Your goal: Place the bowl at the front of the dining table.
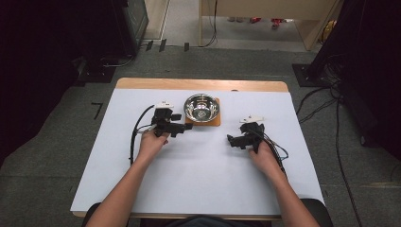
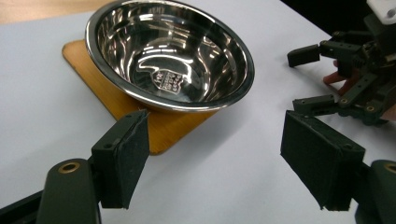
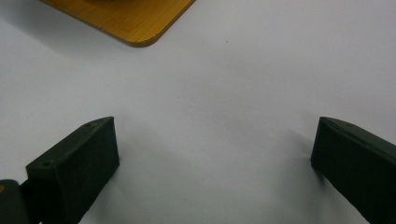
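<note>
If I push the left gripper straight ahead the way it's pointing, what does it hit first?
Probably the wooden board, then the steel bowl standing on it. The left gripper is open and aims at the board's near corner; depth is uncertain.

The white table top (image 1: 198, 165) is bare over most of its surface, so wide free room is found in front of both hands and along the near edge. One obstacle is placed near the far edge: a steel bowl (image 1: 202, 107) that sits on a wooden board (image 1: 215, 122). The left gripper (image 1: 182, 127) is held just beside this board, jaws wide apart. The right gripper (image 1: 231, 140) is held apart from it, also spread, with bare table between its jaws.
</note>
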The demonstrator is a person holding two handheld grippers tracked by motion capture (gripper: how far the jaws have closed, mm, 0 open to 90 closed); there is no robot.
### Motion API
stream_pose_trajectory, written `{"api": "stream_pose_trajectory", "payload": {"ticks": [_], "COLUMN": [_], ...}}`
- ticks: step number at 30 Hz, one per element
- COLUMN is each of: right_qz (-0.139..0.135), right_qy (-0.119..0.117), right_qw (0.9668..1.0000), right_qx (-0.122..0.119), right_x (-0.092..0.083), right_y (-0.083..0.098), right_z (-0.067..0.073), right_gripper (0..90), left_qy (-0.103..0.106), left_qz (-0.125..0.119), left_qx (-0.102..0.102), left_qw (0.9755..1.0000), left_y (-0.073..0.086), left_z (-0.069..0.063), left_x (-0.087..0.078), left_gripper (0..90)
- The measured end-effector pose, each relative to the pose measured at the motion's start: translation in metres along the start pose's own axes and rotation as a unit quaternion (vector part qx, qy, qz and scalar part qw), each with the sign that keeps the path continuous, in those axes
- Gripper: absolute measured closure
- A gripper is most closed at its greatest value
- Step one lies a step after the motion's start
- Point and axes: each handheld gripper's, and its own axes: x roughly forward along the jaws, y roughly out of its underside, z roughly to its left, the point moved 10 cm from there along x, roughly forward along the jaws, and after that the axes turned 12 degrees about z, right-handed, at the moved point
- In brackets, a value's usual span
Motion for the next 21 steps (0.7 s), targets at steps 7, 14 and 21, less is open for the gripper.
{"api": "stream_pose_trajectory", "payload": {"ticks": [7, 14, 21], "right_qz": [0.000, 0.000, -0.001], "right_qy": [0.000, 0.000, 0.000], "right_qw": [1.0000, 1.0000, 1.0000], "right_qx": [0.000, 0.000, 0.000], "right_x": [0.000, 0.000, 0.000], "right_y": [0.000, 0.000, 0.000], "right_z": [0.000, 0.000, 0.000], "right_gripper": [0.4, 0.4, 0.4], "left_qy": [-0.009, -0.017, -0.015], "left_qz": [0.018, 0.028, 0.045], "left_qx": [0.022, 0.039, 0.048], "left_qw": [0.9996, 0.9987, 0.9977], "left_y": [0.006, 0.011, 0.018], "left_z": [-0.004, -0.003, -0.003], "left_x": [0.012, 0.022, 0.029], "left_gripper": [24.0, 23.6, 23.6]}}
